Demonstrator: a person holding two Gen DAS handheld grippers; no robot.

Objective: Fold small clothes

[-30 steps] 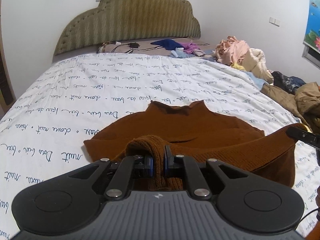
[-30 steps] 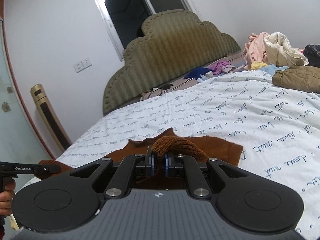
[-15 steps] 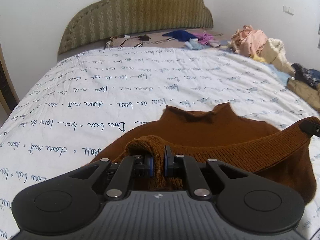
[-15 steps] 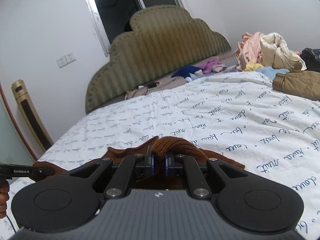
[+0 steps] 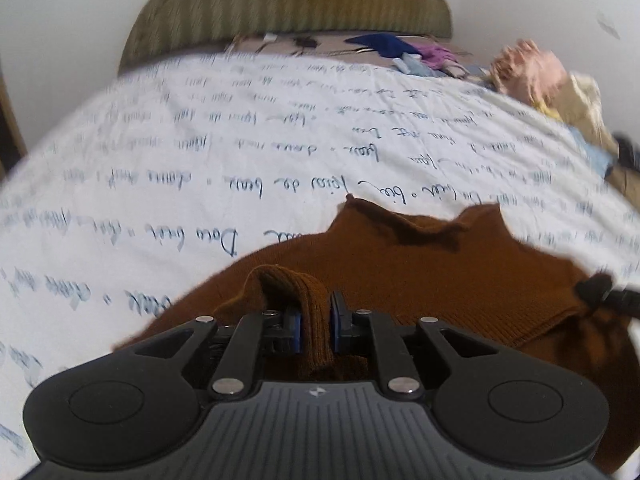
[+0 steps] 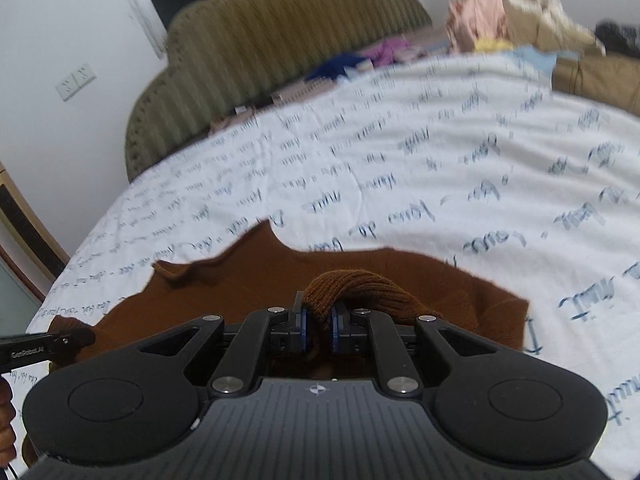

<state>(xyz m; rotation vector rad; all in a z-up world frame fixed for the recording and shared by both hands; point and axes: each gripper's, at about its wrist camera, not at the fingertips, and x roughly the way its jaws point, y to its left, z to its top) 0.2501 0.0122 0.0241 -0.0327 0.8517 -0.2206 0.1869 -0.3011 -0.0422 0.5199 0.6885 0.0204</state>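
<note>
Brown sweater (image 5: 420,280) — ribbed, matt knit; bedsheet (image 5: 200,152) — smooth printed cloth; headboard (image 5: 288,0) in ribbed olive upholstery.

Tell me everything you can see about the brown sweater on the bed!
The brown sweater is a rust-brown knit with a raised collar and a ribbed hem. It lies spread on the white bedsheet printed with blue writing, its hem end lifted and folding toward the collar. The left gripper and the right gripper each have a bunched fold of ribbed hem between their fingers, and both are opening.
</note>
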